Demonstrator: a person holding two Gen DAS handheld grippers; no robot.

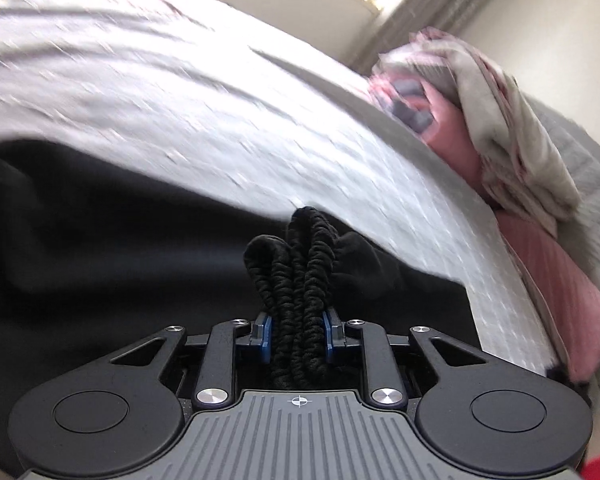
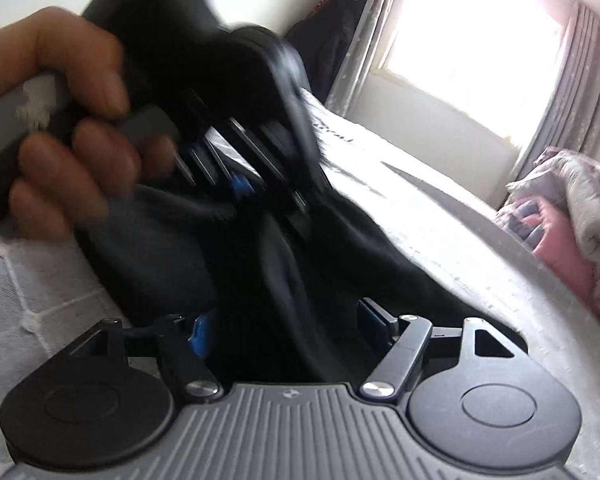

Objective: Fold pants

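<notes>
The black pants (image 1: 100, 260) lie bunched on the white bed cover (image 1: 220, 128). My left gripper (image 1: 298, 332) is shut on a gathered, ribbed elastic band (image 1: 300, 264) of the pants, which sticks up between the blue pads. In the right wrist view a hand (image 2: 72, 120) holds that left gripper (image 2: 240, 184) raised and blurred, with black fabric (image 2: 340, 240) hanging from it. My right gripper (image 2: 286, 328) is below it with its jaws spread wide. Dark fabric runs through the gap between them, and the right pad stands visibly apart from the cloth.
A heap of pink and grey bedding (image 1: 480, 128) sits at the right of the bed, also visible as bedding (image 2: 572, 220) in the right wrist view. Beyond the bed are a bright window (image 2: 472, 52), pale curtains (image 2: 572, 92) and dark clothes hanging (image 2: 332, 28).
</notes>
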